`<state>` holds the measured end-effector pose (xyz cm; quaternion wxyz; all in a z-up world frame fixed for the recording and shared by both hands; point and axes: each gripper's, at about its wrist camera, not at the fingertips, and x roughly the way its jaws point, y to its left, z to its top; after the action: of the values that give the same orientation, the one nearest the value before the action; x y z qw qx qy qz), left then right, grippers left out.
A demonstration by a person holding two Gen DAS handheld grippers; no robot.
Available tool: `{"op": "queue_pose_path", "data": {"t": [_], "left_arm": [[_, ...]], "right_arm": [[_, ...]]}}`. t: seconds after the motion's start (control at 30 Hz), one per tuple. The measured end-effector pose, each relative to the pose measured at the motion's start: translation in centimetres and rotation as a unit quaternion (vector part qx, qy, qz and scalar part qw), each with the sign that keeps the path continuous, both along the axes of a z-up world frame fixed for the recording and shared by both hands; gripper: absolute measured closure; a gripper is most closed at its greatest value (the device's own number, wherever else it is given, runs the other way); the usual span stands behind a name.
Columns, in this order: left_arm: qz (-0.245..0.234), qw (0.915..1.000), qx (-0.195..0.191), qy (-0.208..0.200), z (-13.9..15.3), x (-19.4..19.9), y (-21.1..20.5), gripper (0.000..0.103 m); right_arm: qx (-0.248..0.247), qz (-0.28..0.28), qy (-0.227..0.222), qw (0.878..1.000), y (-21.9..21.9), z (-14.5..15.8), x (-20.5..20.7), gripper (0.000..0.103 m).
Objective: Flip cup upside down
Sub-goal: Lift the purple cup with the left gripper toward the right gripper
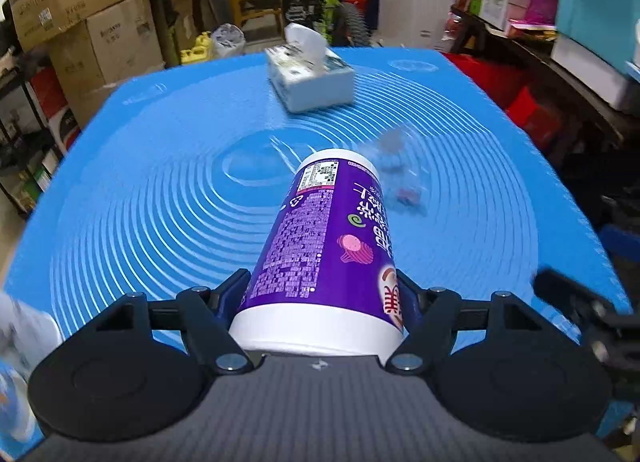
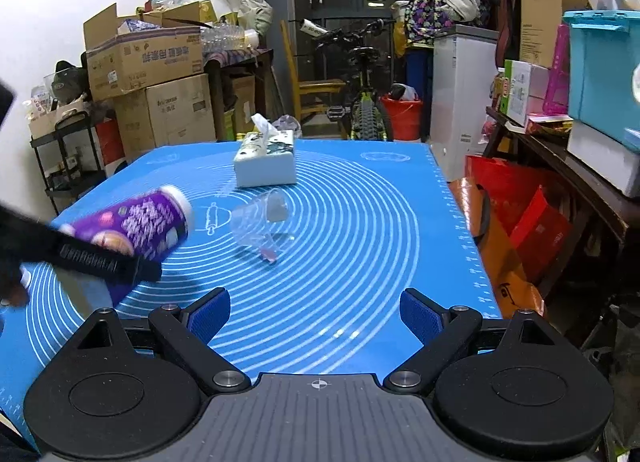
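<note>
The left gripper (image 1: 322, 294) clamps the purple paper cup (image 1: 320, 242) near its wide end, tilted for flipping; the right gripper (image 2: 316, 314) hovers, jaws spread and empty.

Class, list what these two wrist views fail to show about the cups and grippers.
- Purple cup: its open or closed ends; left view shows only the side, right view blurs it.
- Clear plastic cup: motion-blurred in left view; its contents unreadable in either.
- Left gripper: contact pads hidden behind the cup.
- Right gripper: its holder's hand is out of frame.
</note>
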<state>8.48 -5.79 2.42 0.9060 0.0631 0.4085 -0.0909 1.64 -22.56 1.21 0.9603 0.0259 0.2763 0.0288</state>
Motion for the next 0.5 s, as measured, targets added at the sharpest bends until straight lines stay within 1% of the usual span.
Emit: {"op": "queue_pose_path", "data": {"t": [0.17,0.3,0.37,0.5], "left_arm": [[-0.002,0.9997,-0.018,0.016,-1.2,-1.8,-0.6,0.029],[0.001,0.9995,-0.011,0.029,-2.5,-1.9,-0.8,0.028],[0.0,0.9997,-0.009,0.022,-2.6,-2.1,-0.9,0.028],[-0.001,0.9997,-0.008,0.023,-2.7,-2.0,-1.0,0.027]], "right_arm": [[-0.003,-0.016,0.005,1.0,-0.9,0.2,-1.1,0.01],[-0.005,-0.022,0.011,1.0,-1.3,0.2,-1.5,0.01],[-0.006,-0.022,0.012,1.0,-1.3,0.1,-1.6,0.01],[-0.007,-0.022,0.015,1.0,-1.0,0.0,-1.6,0.01]]}}
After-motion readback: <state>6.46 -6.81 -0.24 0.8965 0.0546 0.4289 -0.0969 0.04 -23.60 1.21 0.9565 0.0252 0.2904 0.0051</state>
